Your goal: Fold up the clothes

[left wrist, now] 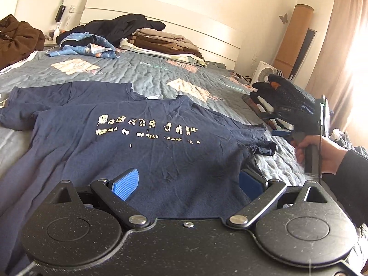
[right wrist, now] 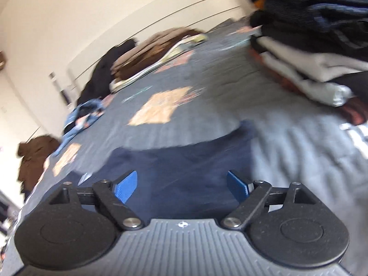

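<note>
the navy t-shirt (left wrist: pixel 147 142) is lying flat on the quilt (left wrist: pixel 142 71), its cracked chest print unreadable; the left gripper (left wrist: pixel 188 182) and right gripper (right wrist: pixel 181 184) are hovering over it with jaws apart, gripping nothing.

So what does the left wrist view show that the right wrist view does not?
Only the left wrist view shows the navy T-shirt's cracked print, a second navy shirt behind it, the fan, the curtain and the hand on the right gripper's handle.

Only the right wrist view, which is blurred, shows the right gripper open over navy cloth, and the folded stack from close by.

Both show the quilt, the brown pile near the headboard and the blue crumpled garment. The left gripper is open too.
</note>
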`<state>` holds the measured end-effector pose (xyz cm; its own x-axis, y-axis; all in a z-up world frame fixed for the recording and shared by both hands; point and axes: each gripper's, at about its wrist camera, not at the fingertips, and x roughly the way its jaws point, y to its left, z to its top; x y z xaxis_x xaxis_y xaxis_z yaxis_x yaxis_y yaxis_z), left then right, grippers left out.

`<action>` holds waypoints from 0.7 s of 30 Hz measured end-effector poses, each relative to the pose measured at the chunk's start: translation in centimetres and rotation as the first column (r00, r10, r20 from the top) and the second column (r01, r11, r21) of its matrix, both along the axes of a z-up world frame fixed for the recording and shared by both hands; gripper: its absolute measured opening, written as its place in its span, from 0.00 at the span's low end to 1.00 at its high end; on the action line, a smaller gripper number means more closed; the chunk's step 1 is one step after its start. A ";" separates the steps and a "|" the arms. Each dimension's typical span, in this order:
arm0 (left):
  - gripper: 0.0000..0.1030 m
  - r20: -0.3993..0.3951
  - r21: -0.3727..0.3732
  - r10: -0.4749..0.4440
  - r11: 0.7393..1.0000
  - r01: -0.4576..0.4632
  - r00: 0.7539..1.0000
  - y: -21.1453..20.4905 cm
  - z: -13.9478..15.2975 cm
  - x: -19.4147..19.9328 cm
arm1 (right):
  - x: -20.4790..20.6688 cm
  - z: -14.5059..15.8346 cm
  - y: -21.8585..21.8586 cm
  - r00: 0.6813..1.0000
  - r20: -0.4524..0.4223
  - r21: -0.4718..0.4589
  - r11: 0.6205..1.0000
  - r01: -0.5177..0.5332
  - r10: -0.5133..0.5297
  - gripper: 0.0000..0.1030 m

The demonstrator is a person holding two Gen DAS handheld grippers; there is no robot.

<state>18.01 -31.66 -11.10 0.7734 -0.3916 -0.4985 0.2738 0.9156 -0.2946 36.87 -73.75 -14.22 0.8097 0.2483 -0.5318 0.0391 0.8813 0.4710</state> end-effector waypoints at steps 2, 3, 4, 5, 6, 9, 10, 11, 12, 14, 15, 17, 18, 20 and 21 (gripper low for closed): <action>0.91 0.000 -0.002 0.000 1.000 0.000 1.000 0.1 0.1 0.0 | 0.4 -0.5 2.5 0.998 -0.019 -0.007 0.998 -0.059 0.059 0.84; 0.91 -0.001 -0.003 -0.001 1.000 0.001 1.000 0.1 0.1 0.0 | 0.6 -0.7 3.7 0.996 -0.028 -0.010 0.996 -0.088 0.088 0.85; 0.92 0.000 -0.004 -0.002 1.000 0.002 1.000 0.1 0.1 -0.1 | 0.8 -1.4 4.4 0.994 -0.048 -0.018 0.995 -0.100 0.099 0.85; 0.91 0.001 -0.004 -0.003 1.000 0.003 1.000 0.1 0.2 -0.1 | 0.9 -2.0 5.1 0.991 -0.068 -0.027 0.993 -0.113 0.111 0.85; 0.92 0.000 -0.005 -0.004 1.000 0.004 1.000 0.1 0.2 -0.1 | 1.1 -2.7 5.8 0.989 -0.088 -0.035 0.991 -0.126 0.122 0.85; 0.92 -0.003 -0.011 -0.006 1.000 0.005 1.000 0.2 0.2 -0.1 | 1.5 -4.7 7.4 0.980 -0.140 -0.065 0.987 -0.149 0.139 0.85; 0.92 -0.005 -0.012 -0.006 1.000 0.006 1.000 0.2 0.2 -0.1 | 1.3 -5.1 7.2 0.981 -0.143 -0.066 0.988 -0.143 0.132 0.85; 0.92 -0.006 -0.013 -0.006 1.000 0.006 1.000 0.3 0.2 0.0 | 1.2 -5.2 7.0 0.981 -0.140 -0.061 0.988 -0.143 0.133 0.85; 0.92 -0.007 -0.014 -0.007 1.000 0.007 1.000 0.3 0.2 0.0 | 1.1 -5.1 6.9 0.981 -0.146 -0.088 0.986 -0.143 0.129 0.85; 0.92 -0.009 -0.013 -0.007 1.000 0.007 1.000 0.4 0.3 0.1 | 0.9 -4.8 6.8 0.980 -0.159 -0.140 0.980 -0.142 0.120 0.85; 0.92 -0.011 -0.015 -0.006 1.000 0.006 1.000 0.4 0.3 0.1 | 0.9 -4.8 6.7 0.979 -0.171 -0.181 0.973 -0.143 0.112 0.85; 0.92 -0.013 -0.017 -0.005 1.000 0.005 1.000 0.5 0.3 0.1 | 0.5 -4.6 5.6 0.980 -0.178 -0.199 0.973 -0.120 0.085 0.83; 0.92 -0.012 -0.017 -0.005 1.000 0.004 1.000 0.5 0.4 0.1 | 0.3 -4.5 5.0 0.981 -0.178 -0.196 0.975 -0.106 0.071 0.82; 0.92 -0.011 -0.015 -0.005 1.000 0.004 1.000 0.5 0.4 0.1 | 0.1 -4.2 4.4 0.984 -0.176 -0.191 0.979 -0.072 0.039 0.82; 0.92 -0.011 -0.014 -0.005 1.000 0.005 1.000 0.5 0.4 0.1 | 0.1 -3.9 4.4 0.983 -0.179 -0.205 0.976 -0.068 0.031 0.82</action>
